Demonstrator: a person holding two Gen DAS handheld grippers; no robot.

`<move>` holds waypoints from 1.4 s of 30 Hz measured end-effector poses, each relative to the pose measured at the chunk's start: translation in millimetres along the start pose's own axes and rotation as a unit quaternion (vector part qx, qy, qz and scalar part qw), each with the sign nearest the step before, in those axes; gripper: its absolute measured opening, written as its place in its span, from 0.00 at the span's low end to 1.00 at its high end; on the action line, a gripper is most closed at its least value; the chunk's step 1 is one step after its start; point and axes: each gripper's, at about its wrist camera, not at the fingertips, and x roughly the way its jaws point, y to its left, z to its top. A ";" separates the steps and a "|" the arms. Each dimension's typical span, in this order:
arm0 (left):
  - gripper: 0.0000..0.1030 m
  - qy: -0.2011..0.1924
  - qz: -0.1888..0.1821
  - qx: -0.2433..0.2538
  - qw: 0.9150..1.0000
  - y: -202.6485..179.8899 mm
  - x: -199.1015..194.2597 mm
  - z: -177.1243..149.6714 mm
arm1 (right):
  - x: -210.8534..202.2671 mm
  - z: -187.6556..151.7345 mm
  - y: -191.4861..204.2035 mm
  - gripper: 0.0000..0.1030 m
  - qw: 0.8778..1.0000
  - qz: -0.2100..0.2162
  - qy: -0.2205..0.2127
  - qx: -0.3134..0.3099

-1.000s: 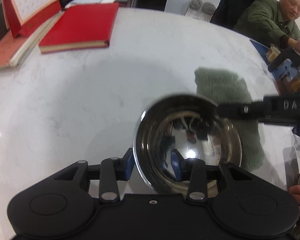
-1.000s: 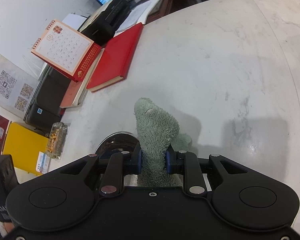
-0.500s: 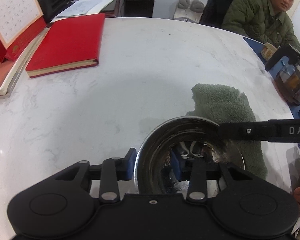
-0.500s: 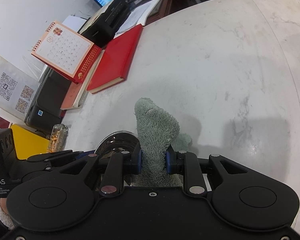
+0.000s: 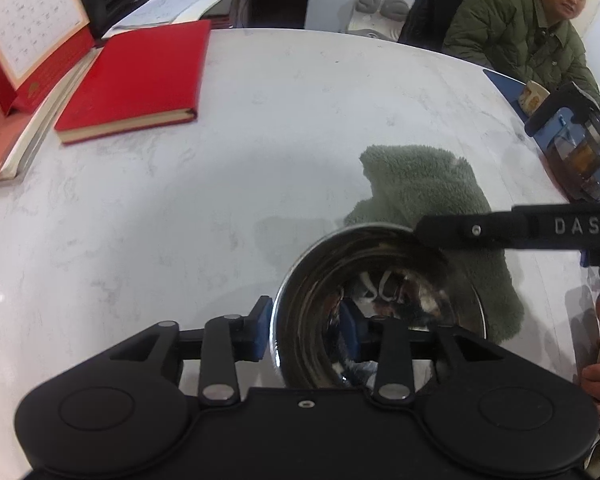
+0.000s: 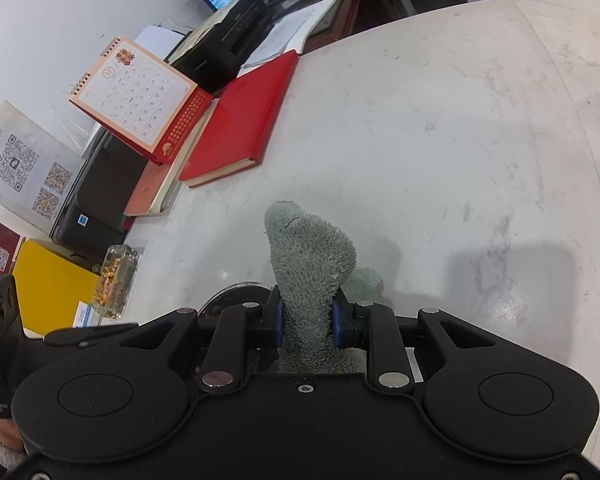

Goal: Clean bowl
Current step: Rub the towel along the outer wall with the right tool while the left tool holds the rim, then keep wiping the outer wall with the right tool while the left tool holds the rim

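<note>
The broad white marble-patterned table carries everything here, with a red hardcover notebook and a desk calendar off at its far left, well apart from the work. Nearer in lies the grey-green terry cloth, soft and floppy, draped partly on the table and partly bunched upward; it should squash and fold to fit any curve, and it looks light enough to be dragged along by the slightest pull. The right claw is clenched on a gathered tuft of that cloth, its blue pads sunk into the pile, which seems a sound hold for scrubbing. Just beside the cloth, touching it on one side, sits the round polished steel bowl, mirror-bright, rigid and probably light, so it is likely to skate on the smooth stone if pushed. The left claw straddles its near wall, one blue pad outside and one inside; the jaws have just been easing apart slightly, and I cannot tell whether the pads truly bite the metal. The thin rim looks like the only place to take hold, and a slippery one.
</note>
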 end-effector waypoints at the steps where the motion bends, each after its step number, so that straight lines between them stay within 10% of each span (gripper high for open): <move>1: 0.34 0.001 -0.001 0.004 1.000 -0.6 2.4 1.7 | -0.1 -0.1 -0.1 0.21 1.000 0.000 0.000 0.001; 10: 0.15 0.003 0.007 -0.008 1.000 5.8 9.6 -0.5 | 1.2 1.9 1.8 0.21 1.000 -0.001 0.000 -0.004; 42: 0.26 -0.002 0.023 -0.049 0.999 -4.5 16.1 -5.7 | -15.2 -25.8 -40.6 0.21 0.993 0.051 0.002 0.110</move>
